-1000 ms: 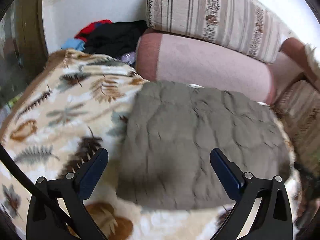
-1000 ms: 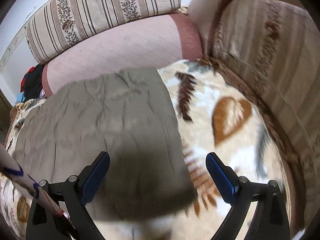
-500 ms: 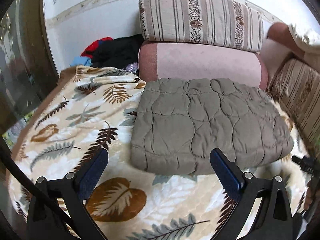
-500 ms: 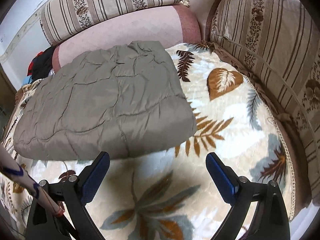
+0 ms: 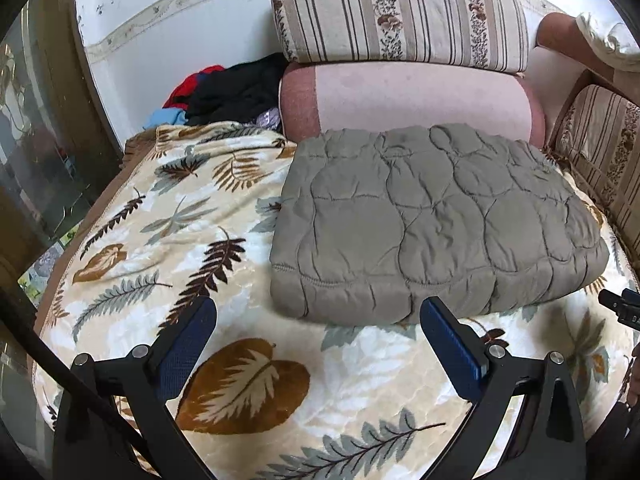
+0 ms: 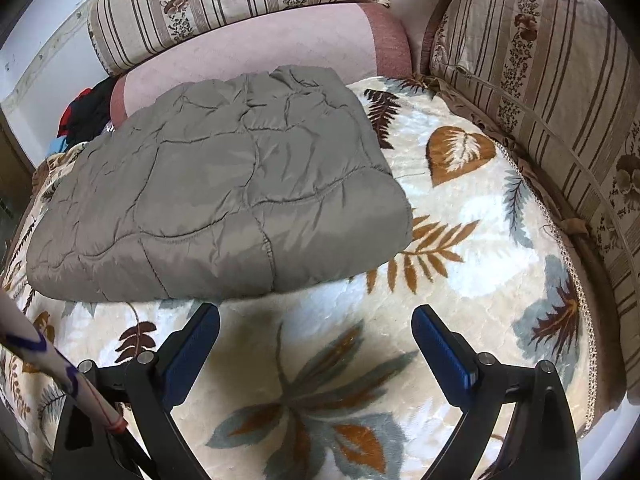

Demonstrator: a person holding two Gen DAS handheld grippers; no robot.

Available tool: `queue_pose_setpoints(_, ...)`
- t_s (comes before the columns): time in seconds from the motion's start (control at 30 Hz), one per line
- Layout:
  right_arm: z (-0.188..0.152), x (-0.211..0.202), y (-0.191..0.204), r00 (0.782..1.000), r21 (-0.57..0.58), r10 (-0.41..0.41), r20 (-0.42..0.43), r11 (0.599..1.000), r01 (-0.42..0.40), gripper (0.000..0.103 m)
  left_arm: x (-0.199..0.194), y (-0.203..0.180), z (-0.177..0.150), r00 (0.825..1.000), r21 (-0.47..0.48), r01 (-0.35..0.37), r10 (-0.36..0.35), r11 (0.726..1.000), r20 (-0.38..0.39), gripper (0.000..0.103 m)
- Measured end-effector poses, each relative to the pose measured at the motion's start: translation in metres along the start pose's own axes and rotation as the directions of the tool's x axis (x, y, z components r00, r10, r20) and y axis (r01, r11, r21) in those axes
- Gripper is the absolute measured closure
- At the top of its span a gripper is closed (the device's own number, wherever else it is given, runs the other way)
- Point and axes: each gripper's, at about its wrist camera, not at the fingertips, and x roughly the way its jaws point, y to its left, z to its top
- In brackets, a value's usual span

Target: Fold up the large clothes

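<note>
A grey quilted garment (image 5: 432,220) lies folded into a thick rectangle on a leaf-patterned blanket (image 5: 168,216), its far edge against a pink bolster. It also shows in the right wrist view (image 6: 216,196). My left gripper (image 5: 318,322) is open and empty, just short of the garment's near edge, above the blanket. My right gripper (image 6: 316,330) is open and empty, also short of the near edge, toward the garment's right corner. Neither touches the garment.
A pink bolster (image 5: 408,96) and a striped floral cushion (image 5: 400,12) back the bed. A second striped cushion (image 6: 552,92) lines the right side. A pile of black, red and blue clothes (image 5: 224,88) sits at the far left corner by the wall.
Both grippers have pulled back from over the folded garment toward the near side of the blanket. The garment has stayed put, folded.
</note>
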Motion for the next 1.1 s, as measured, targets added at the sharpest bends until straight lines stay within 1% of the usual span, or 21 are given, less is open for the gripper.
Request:
queue_pose_setpoints(0.2, -0.002, 0.011, 0.001, 1.0, 0.013, 0.012, -0.02, 1.0, -0.012, 0.004, 0.024, 0.012, -0.005, 0.998, -0.041, 0.016, -0.019, 0.999, -0.063, 0.001)
queue_pose_setpoints(0.3, 0.0, 0.014, -0.008, 0.998, 0.068, 0.068, -0.018, 0.996, -0.066, 0.004, 0.041, 0.032, -0.006, 0.993, -0.131, 0.068, -0.08, 0.989, -0.087, 0.001)
queue_pose_setpoints(0.33, 0.001, 0.016, -0.014, 0.995, 0.108, 0.1, -0.016, 0.989, -0.098, 0.004, 0.048, 0.043, -0.007, 0.989, -0.181, 0.096, -0.115, 0.979, -0.094, 0.001)
queue_pose_setpoints(0.37, 0.002, 0.018, -0.019, 0.992, 0.144, 0.128, -0.014, 0.982, -0.125, 0.004, 0.057, 0.056, -0.008, 0.982, -0.246, 0.133, -0.161, 0.96, -0.099, 0.001)
queue_pose_setpoints(0.4, 0.002, 0.02, -0.024, 0.988, 0.176, 0.152, -0.014, 0.973, -0.147, 0.004, 0.068, 0.071, -0.01, 0.972, -0.319, 0.168, -0.21, 0.933, -0.102, 0.001)
queue_pose_setpoints(0.47, 0.002, 0.027, -0.037, 0.98, 0.255, 0.201, -0.016, 0.948, -0.19, 0.003, 0.087, 0.095, -0.015, 0.955, -0.434, 0.214, -0.282, 0.875, -0.096, 0.001)
queue_pose_setpoints(0.5, 0.001, 0.032, -0.045, 0.974, 0.297, 0.228, -0.013, 0.931, -0.214, 0.003, 0.097, 0.106, -0.018, 0.943, -0.488, 0.241, -0.321, 0.839, -0.084, 0.001)
queue_pose_setpoints(0.53, 0.001, 0.036, -0.048, 0.97, 0.318, 0.241, -0.012, 0.921, -0.225, 0.003, 0.108, 0.116, -0.021, 0.928, -0.54, 0.278, -0.368, 0.794, -0.064, 0.001)
queue_pose_setpoints(0.57, 0.0, 0.041, -0.053, 0.965, 0.345, 0.261, -0.01, 0.907, -0.241, 0.003, 0.116, 0.121, -0.023, 0.914, -0.569, 0.305, -0.402, 0.764, -0.05, 0.001)
queue_pose_setpoints(0.6, 0.0, 0.046, -0.056, 0.96, 0.368, 0.28, -0.005, 0.893, -0.258, 0.003, 0.129, 0.127, -0.026, 0.89, -0.601, 0.345, -0.454, 0.721, -0.034, 0.001)
queue_pose_setpoints(0.63, 0.0, 0.05, -0.057, 0.956, 0.379, 0.293, -0.001, 0.885, -0.271, 0.003, 0.135, 0.13, -0.027, 0.874, -0.615, 0.37, -0.485, 0.696, -0.023, 0.001)
queue_pose_setpoints(0.67, 0.001, 0.056, -0.058, 0.95, 0.392, 0.313, 0.005, 0.873, -0.29, 0.003, 0.146, 0.132, -0.028, 0.845, -0.632, 0.413, -0.534, 0.656, -0.001, 0.001)
queue_pose_setpoints(0.7, 0.002, 0.06, -0.057, 0.945, 0.398, 0.326, 0.007, 0.866, -0.302, 0.003, 0.157, 0.131, -0.029, 0.817, -0.64, 0.452, -0.576, 0.621, 0.018, 0.001)
queue_pose_setpoints(0.73, 0.003, 0.066, -0.056, 0.94, 0.403, 0.342, 0.009, 0.859, -0.317, 0.003, 0.164, 0.129, -0.029, 0.796, -0.641, 0.481, -0.605, 0.599, 0.032, 0.001)
queue_pose_setpoints(0.8, 0.007, 0.078, -0.051, 0.924, 0.413, 0.382, 0.013, 0.84, -0.353, 0.003, 0.175, 0.122, -0.026, 0.762, -0.631, 0.528, -0.645, 0.568, 0.056, 0.001)
queue_pose_setpoints(0.83, 0.009, 0.084, -0.048, 0.914, 0.42, 0.404, 0.014, 0.828, -0.373, 0.003, 0.179, 0.118, -0.024, 0.748, -0.624, 0.547, -0.66, 0.558, 0.065, 0.001)
queue_pose_setpoints(0.9, 0.014, 0.093, -0.043, 0.899, 0.434, 0.436, 0.036, 0.804, -0.407, 0.001, 0.191, 0.106, -0.017, 0.712, -0.608, 0.586, -0.698, 0.536, 0.071, 0.001)
queue_pose_setpoints(0.93, 0.018, 0.097, -0.041, 0.892, 0.441, 0.449, 0.049, 0.792, -0.423, 0.001, 0.196, 0.103, -0.014, 0.7, -0.602, 0.597, -0.711, 0.53, 0.067, 0.001)
queue_pose_setpoints(0.97, 0.022, 0.102, -0.039, 0.884, 0.452, 0.463, 0.06, 0.777, -0.437, 0.0, 0.202, 0.095, -0.01, 0.687, -0.593, 0.604, -0.725, 0.533, 0.049, 0.001)
queue_pose_setpoints(1.03, 0.027, 0.11, -0.04, 0.88, 0.485, 0.469, 0.07, 0.755, -0.441, 0.0, 0.212, 0.082, -0.004, 0.694, -0.574, 0.593, -0.72, 0.565, 0.008, 0.0)
queue_pose_setpoints(1.1, 0.031, 0.116, -0.04, 0.878, 0.507, 0.473, 0.076, 0.74, -0.443, 0.0, 0.22, 0.071, 0.0, 0.707, -0.58, 0.558, -0.706, 0.593, -0.042, 0.0)
